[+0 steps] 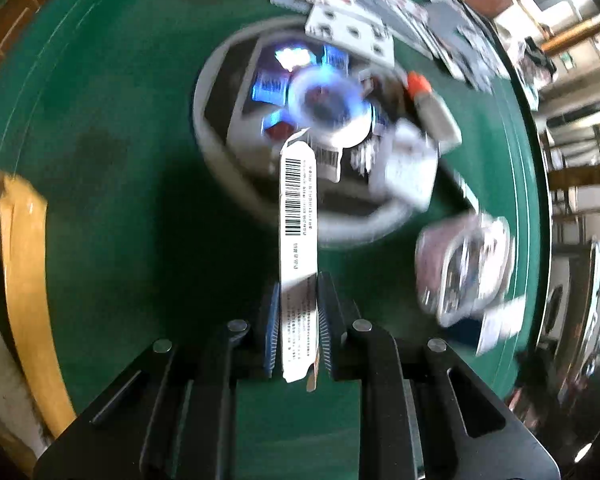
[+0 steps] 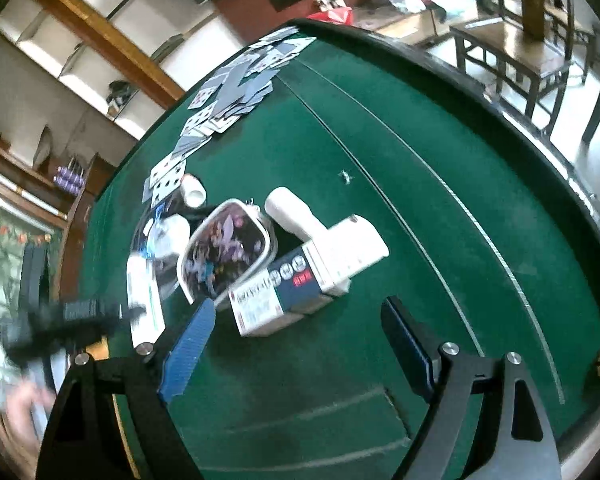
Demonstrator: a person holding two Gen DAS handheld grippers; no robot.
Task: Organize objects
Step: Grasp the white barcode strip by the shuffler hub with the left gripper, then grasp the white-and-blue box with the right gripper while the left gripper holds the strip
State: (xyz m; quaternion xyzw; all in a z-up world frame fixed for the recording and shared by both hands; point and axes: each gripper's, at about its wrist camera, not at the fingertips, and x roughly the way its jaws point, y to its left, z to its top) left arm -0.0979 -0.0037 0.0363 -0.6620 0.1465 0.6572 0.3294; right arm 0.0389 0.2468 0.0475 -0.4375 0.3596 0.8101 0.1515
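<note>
A: The left claw (image 1: 298,320) is clenched on a long, flat white paper packet printed with barcodes (image 1: 298,216), held above the round white-rimmed tray (image 1: 216,80) already loaded with blurred packets on the green felt bench (image 1: 100,120).

B: So the step is carrying it over to be sorted?

A: I judge so; next it needs lowering into the tray before letting go. The right claw (image 2: 300,344) is released and empty, hanging near the blue-and-white cardboard box (image 2: 284,292), likely its next pick.
</note>
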